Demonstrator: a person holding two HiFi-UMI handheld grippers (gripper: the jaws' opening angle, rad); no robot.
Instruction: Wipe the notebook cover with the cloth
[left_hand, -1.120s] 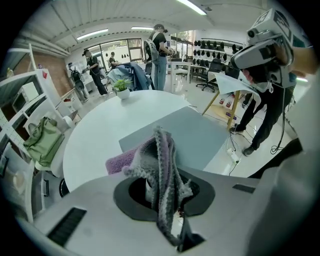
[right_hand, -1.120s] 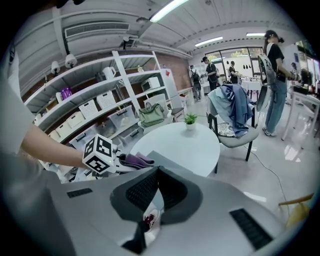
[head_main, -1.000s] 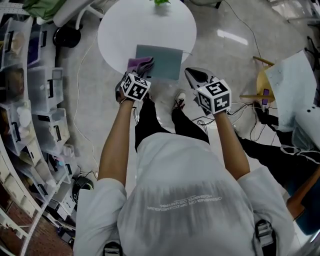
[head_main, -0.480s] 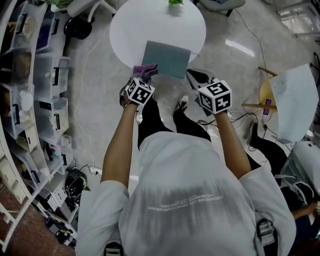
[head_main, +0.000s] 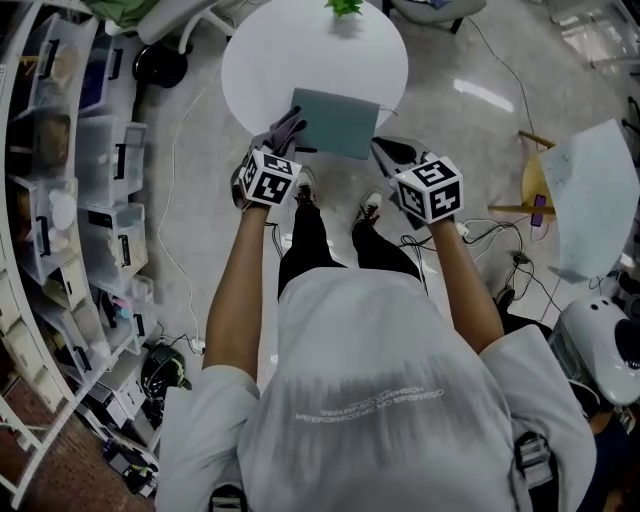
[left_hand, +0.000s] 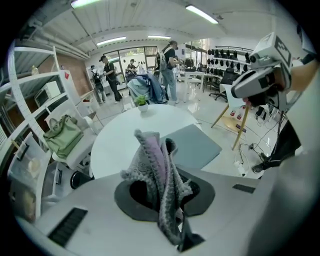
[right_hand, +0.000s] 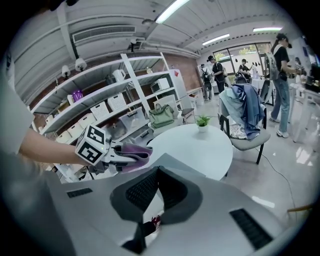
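A grey-teal notebook (head_main: 338, 122) lies on the near side of a round white table (head_main: 300, 50). My left gripper (head_main: 281, 140) is shut on a purple-grey cloth (head_main: 288, 126) just off the notebook's left edge. In the left gripper view the cloth (left_hand: 156, 167) stands bunched upright between the jaws, with the notebook (left_hand: 194, 145) beyond it on the table (left_hand: 120, 137). My right gripper (head_main: 380, 145) hovers at the notebook's near right corner, shut and holding nothing. The right gripper view shows its jaws meeting at the tips (right_hand: 159, 170), and the left gripper's cloth (right_hand: 131, 150).
A small potted plant (head_main: 345, 6) sits at the table's far edge. Shelves with storage bins (head_main: 80, 160) line the left. A wooden stool (head_main: 530, 175) and cables lie on the floor at right. A chair with clothes (right_hand: 245, 117) stands behind the table. Several people stand in the background.
The cloth lay on the notebook's near left corner one second ago. Now my left gripper holds it bunched up beside the notebook's left edge. The right gripper has barely moved.
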